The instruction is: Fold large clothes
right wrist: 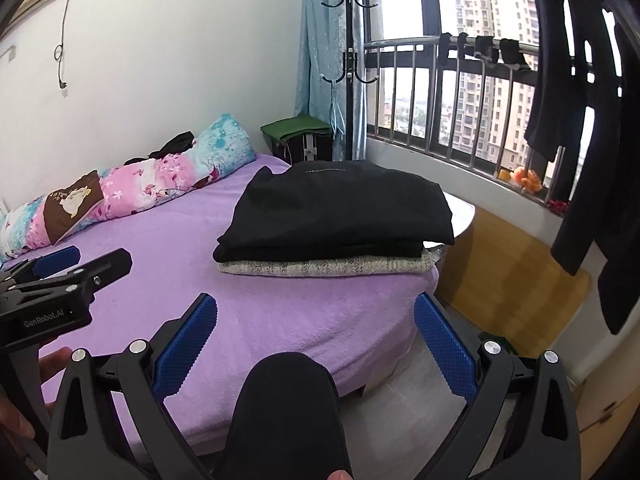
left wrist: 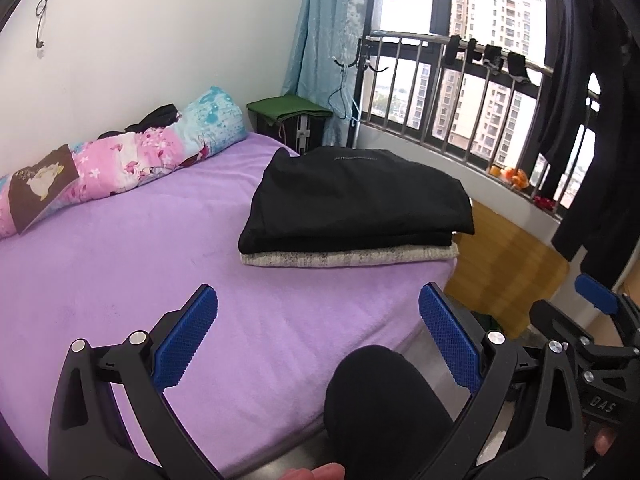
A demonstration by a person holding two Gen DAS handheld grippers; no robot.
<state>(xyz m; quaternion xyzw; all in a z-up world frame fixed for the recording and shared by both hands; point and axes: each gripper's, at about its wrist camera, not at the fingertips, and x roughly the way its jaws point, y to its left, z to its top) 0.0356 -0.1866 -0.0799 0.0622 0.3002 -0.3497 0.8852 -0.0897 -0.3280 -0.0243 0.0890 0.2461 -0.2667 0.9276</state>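
Note:
A folded black garment lies on top of a folded grey knit garment, stacked near the far right corner of the purple bed. My left gripper is open and holds nothing, hovering over the near part of the bed, short of the stack. My right gripper is also open with nothing between its fingers, likewise short of the stack. The left gripper shows at the left edge of the right wrist view. A person's knee in black is at the bottom.
A floral rolled quilt lies along the wall side of the bed. A dark box with green cloth stands behind the bed. A railed window and hanging dark clothes are on the right, above a wooden board.

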